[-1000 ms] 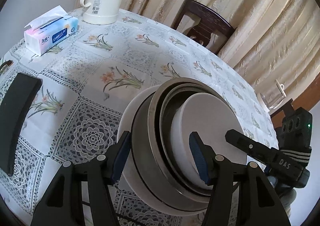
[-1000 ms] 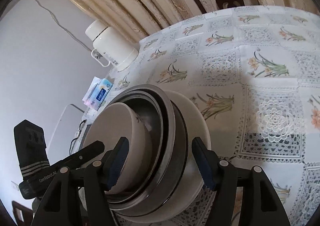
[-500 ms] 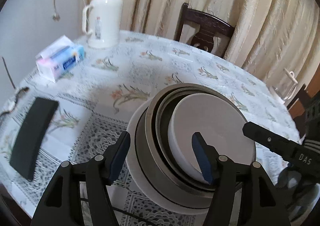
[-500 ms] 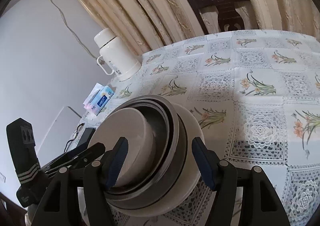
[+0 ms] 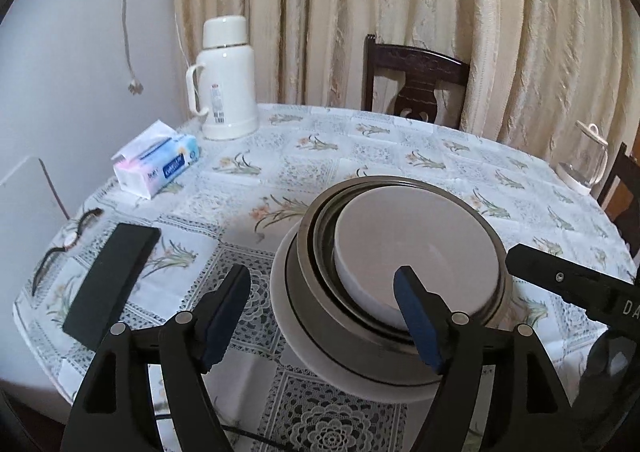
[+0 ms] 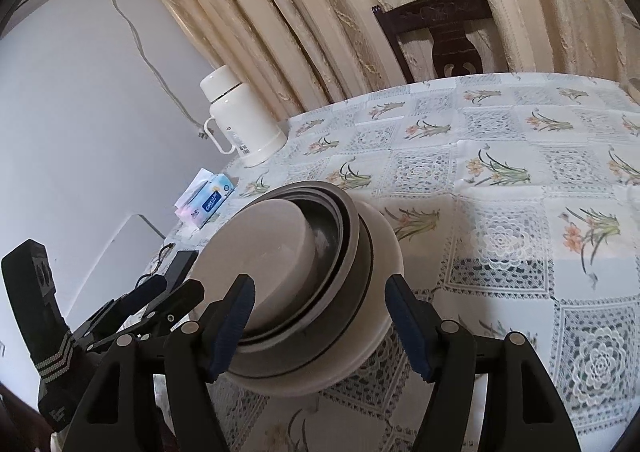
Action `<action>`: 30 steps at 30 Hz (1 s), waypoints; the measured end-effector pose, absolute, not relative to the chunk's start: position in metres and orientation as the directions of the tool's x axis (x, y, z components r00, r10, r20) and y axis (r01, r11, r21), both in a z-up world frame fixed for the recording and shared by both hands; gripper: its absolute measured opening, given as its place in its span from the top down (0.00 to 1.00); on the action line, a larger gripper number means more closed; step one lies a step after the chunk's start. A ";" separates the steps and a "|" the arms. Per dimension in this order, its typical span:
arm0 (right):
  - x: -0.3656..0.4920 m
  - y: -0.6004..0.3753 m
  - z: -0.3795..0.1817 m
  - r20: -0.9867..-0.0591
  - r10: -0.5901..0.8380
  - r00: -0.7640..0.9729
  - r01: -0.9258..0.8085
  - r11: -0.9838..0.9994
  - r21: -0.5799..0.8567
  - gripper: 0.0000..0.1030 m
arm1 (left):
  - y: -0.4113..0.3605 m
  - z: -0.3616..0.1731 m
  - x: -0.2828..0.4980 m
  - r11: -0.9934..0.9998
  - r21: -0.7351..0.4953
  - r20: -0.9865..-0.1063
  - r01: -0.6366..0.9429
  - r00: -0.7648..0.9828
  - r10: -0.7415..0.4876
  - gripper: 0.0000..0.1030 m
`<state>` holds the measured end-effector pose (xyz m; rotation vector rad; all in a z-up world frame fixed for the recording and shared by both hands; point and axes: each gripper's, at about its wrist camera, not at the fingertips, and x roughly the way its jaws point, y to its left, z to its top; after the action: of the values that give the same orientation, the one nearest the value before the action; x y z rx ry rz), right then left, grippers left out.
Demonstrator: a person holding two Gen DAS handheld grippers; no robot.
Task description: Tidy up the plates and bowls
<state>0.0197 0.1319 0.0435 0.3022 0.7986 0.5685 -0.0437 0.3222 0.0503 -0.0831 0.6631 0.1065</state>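
Steel bowls (image 5: 320,304) with a white bowl (image 5: 416,252) inside sit nested on a plate (image 5: 288,316) near my table (image 5: 360,139) edge. Both my left gripper (image 5: 322,316) and right gripper (image 6: 320,326) hang wide, empty, straddling the stack's rim; equally near.

The left tool (image 5: 322,316) is held low and level, its two blue-padded fingers (image 5: 224,312) spread wide apart with nothing between them. The right tool (image 6: 320,322) sits tilted, its fingers (image 6: 408,328) also spread wide and gripping nothing. Each tool appears at the edge of the other's view, side by side and close together.
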 end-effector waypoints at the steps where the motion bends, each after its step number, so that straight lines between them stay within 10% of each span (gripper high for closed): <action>1: 0.017 0.132 0.044 -0.586 0.583 0.563 -0.364 0.811 0.459 0.31 | 0.321 0.051 -0.046 0.992 -0.039 -0.614 -0.124 0.786 0.074 0.27; 30: -0.036 0.136 0.054 -0.574 0.389 0.720 -0.320 0.921 0.221 0.01 | 0.304 0.056 -0.100 0.981 0.127 -0.468 -0.145 0.863 0.189 0.08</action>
<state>-0.0361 0.1364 0.0542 0.1090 0.6587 0.3926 -0.1004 0.3038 0.0560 0.0888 0.4995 0.1752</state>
